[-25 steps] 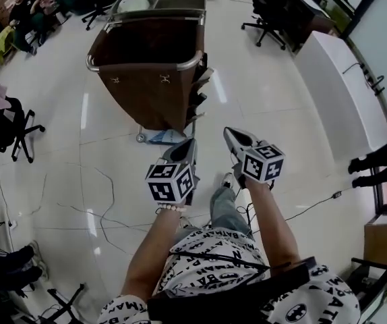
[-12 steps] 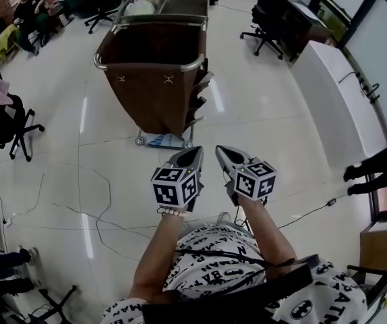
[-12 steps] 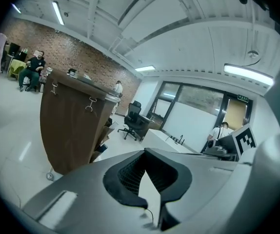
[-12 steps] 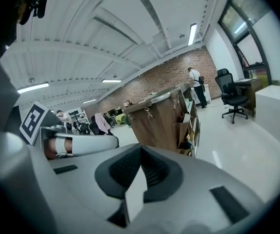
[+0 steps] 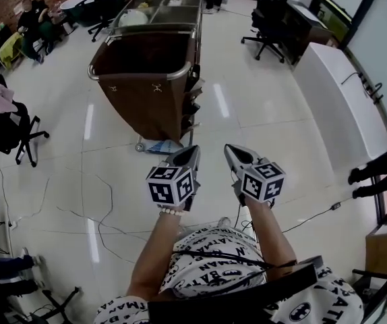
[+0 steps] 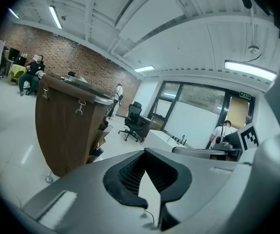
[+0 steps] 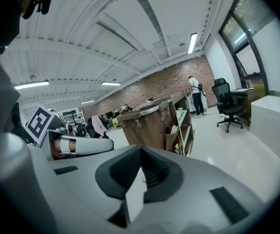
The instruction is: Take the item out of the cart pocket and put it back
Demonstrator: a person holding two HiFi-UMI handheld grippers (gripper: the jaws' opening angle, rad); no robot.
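A housekeeping cart with a brown bag [image 5: 146, 90] stands ahead on the white floor. Its side pockets [image 5: 195, 94] face right; they also show in the left gripper view [image 6: 100, 136] and in the right gripper view [image 7: 172, 139], where a pale item [image 7: 173, 129] sticks out of one. My left gripper [image 5: 191, 152] and right gripper [image 5: 231, 151] are held side by side well short of the cart, pointing toward it. Both are shut and empty, as the left gripper's [image 6: 146, 153] and the right gripper's [image 7: 141, 151] own views show.
The cart's top tray [image 5: 158, 4] holds several supplies. Office chairs stand at the back right [image 5: 272, 11] and far left [image 5: 10, 128]. A white counter [image 5: 345, 86] runs along the right. Cables [image 5: 104, 204] lie on the floor. People sit at the far left [image 5: 35, 19].
The forward leg seen a second ago has drawn back under the body. Both grippers stay shut, side by side, about the same distance from the cart.
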